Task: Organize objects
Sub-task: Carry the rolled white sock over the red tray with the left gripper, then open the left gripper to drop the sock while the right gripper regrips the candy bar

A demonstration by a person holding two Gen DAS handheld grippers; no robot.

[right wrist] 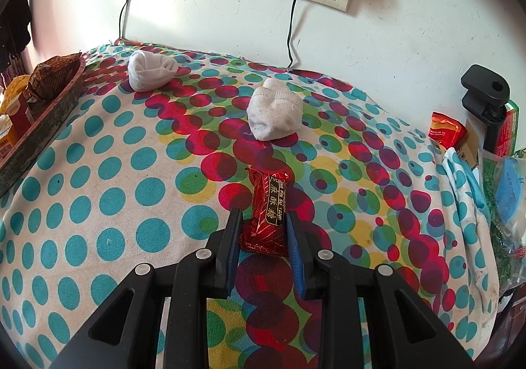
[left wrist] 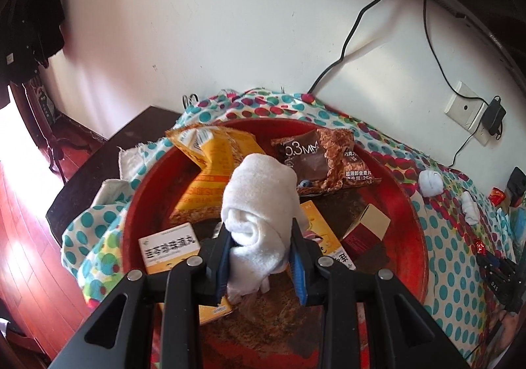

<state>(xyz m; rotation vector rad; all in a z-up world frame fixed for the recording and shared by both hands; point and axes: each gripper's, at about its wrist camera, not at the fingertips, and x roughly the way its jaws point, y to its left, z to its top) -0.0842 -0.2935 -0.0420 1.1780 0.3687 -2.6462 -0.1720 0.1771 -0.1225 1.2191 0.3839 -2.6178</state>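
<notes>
Left gripper (left wrist: 261,231) pinches a rolled white sock (left wrist: 259,201) tight between its fingers, held over the red tray (left wrist: 417,237) among snack packets and boxes. Right gripper (right wrist: 261,226) is part open, fingers straddling a red candy (right wrist: 268,204) on the dotted cloth (right wrist: 108,191); grip contact unclear. Two more socks (right wrist: 274,112) lie beyond.
</notes>
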